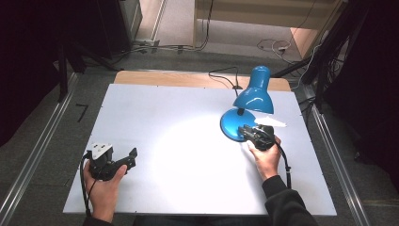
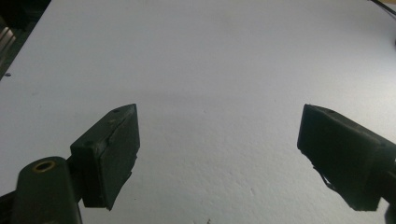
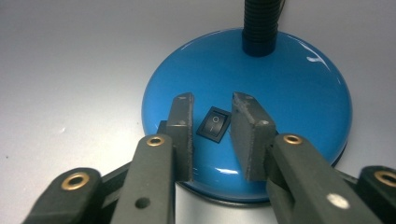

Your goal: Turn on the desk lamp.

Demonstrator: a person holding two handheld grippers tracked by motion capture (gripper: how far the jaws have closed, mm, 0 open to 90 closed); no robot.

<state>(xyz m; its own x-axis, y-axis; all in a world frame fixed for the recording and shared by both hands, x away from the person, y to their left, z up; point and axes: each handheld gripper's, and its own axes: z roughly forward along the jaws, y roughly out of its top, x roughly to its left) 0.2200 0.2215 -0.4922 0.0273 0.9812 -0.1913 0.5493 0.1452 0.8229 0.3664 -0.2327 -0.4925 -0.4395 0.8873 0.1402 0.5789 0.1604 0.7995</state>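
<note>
A blue desk lamp [image 1: 254, 96] stands at the table's right rear, its shade tipped down over its round blue base [image 1: 230, 123]. My right gripper [image 1: 244, 130] rests low at the base's front edge. In the right gripper view its jaws [image 3: 212, 98] stand a little apart over the base [image 3: 289, 88], on either side of the small black rocker switch [image 3: 214, 123] without touching it. A black flexible neck [image 3: 260, 23] rises behind. My left gripper [image 1: 131, 157] lies near the front left of the white table [image 1: 179, 108], open wide [image 2: 219, 135] with nothing between its fingers.
The lamp's black cord [image 1: 225, 75] runs off the back edge of the table. A small white strip [image 1: 272, 121] lies beside the base on its right. Cables [image 1: 270, 45] lie on the floor behind, and metal rails [image 1: 28, 174] run along both sides.
</note>
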